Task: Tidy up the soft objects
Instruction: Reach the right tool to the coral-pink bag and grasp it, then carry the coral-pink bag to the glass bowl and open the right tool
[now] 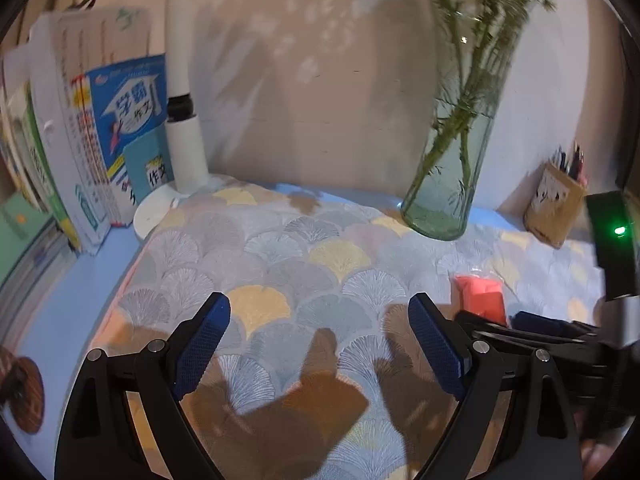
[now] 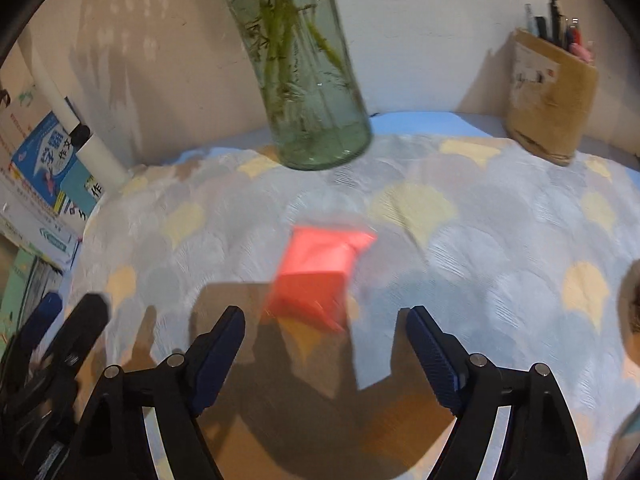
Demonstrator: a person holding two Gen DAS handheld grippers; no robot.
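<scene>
Nearest in, both claws are seen spread wide with nothing between the pads. The left gripper [image 1: 319,350] hangs over bare patterned cloth [image 1: 280,248], off to the left of the red soft packet [image 2: 316,276]. The right gripper [image 2: 325,354] is lined up just short of that packet, which lies flat on the cloth, a bit in front of the glass vase [image 2: 312,92].

The step in hand is judged to be the pick-up of the packet by the right gripper. It's probably done best if the pads are brought down either side of the packet's middle, low enough that the soft body is pinched and not just a loose corner, but not so low that the cloth gets bunched up too. The squeeze should be kept gentle since the thing looks squishy. The vase should be given room.

Further back, left of the vase, a white lamp [image 1: 182,148] and a row of books [image 1: 120,128] are seen. On the blue book cover, 学霸作文 can be read; the smaller print is too blurred. Right of the vase, a cardboard pen holder [image 2: 548,96] is stood by the wall, its label unreadable.
</scene>
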